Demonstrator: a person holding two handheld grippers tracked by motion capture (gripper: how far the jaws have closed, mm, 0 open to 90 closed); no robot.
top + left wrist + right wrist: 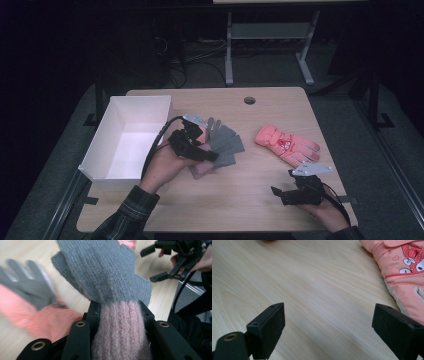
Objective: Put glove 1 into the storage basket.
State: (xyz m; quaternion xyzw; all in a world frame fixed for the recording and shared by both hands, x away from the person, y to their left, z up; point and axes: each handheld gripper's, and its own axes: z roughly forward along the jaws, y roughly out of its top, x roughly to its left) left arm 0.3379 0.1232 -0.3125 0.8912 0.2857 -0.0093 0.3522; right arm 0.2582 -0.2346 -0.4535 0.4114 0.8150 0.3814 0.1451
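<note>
The left gripper (212,155) clamps the pink ribbed cuff of a knitted glove (226,140). In the left gripper view the cuff (122,327) is squeezed between the two black jaws, and the grey knitted body (100,270) fans out beyond them. In the high view the glove lies just to the right of the white box (127,142), its grey fingers pointing away from the person. The glove appears to be lifted off the wooden table (250,200), though that view does not settle how much of it still rests on the wood.

The white box stands open-topped at the left edge of the table, its near right corner just beside the left hand (165,167).

A coral padded glove (287,145) lies flat on the table, well to the right of the box and apart from the knitted glove. In the left gripper view it is blurred; its grey palm and fingers (30,287) can just be made out. In the right gripper view its printed cartoon patch (412,262) is plain.

The right gripper (280,194) sits low over the table, far to the right of the box and near the cuff end of the coral glove. Its fingers (269,327) are spread wide with bare wood between them, and they pinch nothing.
</note>
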